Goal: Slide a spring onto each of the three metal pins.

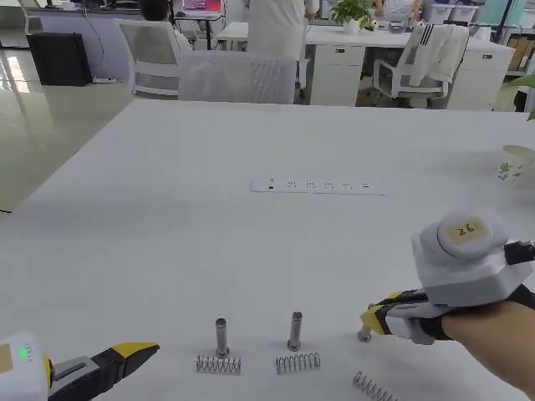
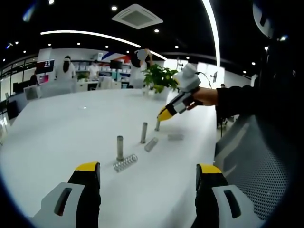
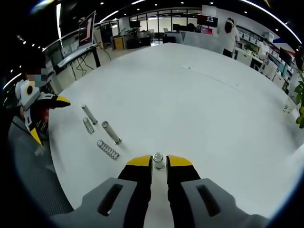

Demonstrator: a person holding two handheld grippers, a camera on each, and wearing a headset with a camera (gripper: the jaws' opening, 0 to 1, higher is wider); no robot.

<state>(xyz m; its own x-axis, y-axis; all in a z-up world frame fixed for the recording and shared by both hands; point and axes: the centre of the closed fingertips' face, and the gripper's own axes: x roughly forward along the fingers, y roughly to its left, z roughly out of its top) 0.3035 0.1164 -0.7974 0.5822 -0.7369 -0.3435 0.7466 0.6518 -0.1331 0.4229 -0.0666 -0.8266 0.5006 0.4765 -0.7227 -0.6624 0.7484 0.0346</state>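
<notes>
Two metal pins [image 1: 221, 334] [image 1: 295, 329] stand upright near the table's front edge. A loose spring lies in front of each: one spring [image 1: 218, 364] and a second spring [image 1: 298, 362]. A third spring [image 1: 372, 388] lies further right. My right gripper [image 1: 372, 322] [image 3: 158, 162] is shut on the third pin [image 3: 158, 156] [image 1: 365, 335], whose top shows between the yellow tips. My left gripper [image 2: 148, 170] [image 1: 138, 351] hovers low at the front left, jaws wide open with nothing between them. From it I see the row of pins [image 2: 120, 147] and springs [image 2: 125, 162].
A white power strip [image 1: 318, 185] lies across the middle of the white table [image 1: 167, 209]. A paper cup [image 1: 514, 162] stands at the right edge. Office chairs [image 1: 238, 77] and desks stand beyond the far edge, with people in the background.
</notes>
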